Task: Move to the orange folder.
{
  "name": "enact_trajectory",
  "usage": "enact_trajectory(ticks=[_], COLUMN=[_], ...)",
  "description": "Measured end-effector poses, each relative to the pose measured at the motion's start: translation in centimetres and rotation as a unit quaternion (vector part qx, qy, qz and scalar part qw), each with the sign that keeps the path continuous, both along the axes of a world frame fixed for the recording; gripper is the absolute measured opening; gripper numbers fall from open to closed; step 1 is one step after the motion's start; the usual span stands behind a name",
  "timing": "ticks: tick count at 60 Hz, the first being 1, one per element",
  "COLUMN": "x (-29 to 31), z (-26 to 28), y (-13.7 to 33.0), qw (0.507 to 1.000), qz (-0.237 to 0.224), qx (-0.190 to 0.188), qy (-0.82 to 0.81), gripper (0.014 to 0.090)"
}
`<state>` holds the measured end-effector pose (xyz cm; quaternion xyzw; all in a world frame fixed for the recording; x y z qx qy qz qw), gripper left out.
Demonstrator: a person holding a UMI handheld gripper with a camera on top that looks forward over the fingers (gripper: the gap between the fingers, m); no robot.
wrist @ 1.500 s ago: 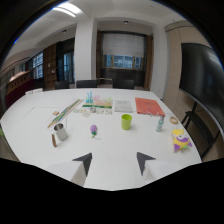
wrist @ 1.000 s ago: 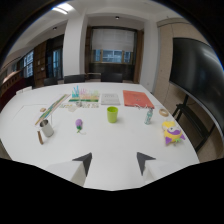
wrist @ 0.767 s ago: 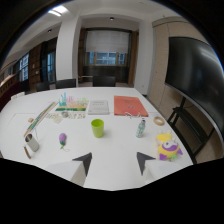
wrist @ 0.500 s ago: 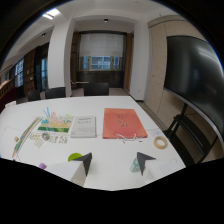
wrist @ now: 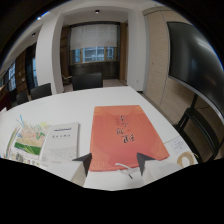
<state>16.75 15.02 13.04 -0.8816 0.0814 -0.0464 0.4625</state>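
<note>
The orange folder lies flat on the white table, with red writing at its middle. My gripper hangs over the folder's near edge, open, its two dark fingertips apart with nothing held between them. A thin white cord lies on the folder's near edge between the fingertips.
Left of the folder lies a grey booklet, and further left a green illustrated sheet. A roll of tape and a small white card sit to the right. Dark chairs stand beyond the table; another chair is at the right.
The gripper has moved forward across the table toward the orange folder. The cups and toys have dropped out of view, and the folder now sits just ahead of the fingers.
</note>
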Motion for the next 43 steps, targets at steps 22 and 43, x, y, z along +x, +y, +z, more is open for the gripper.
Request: enact_trajectory(ticks=[22,43], x=[1.7,2.0], z=[-5.0,-5.4], y=[2.9,2.9], qw=[0.999,0.999], qz=[0.000,0.008], qx=[-0.034,-0.035], qy=[0.005,-0.011], gripper=[0.0844,0.0853])
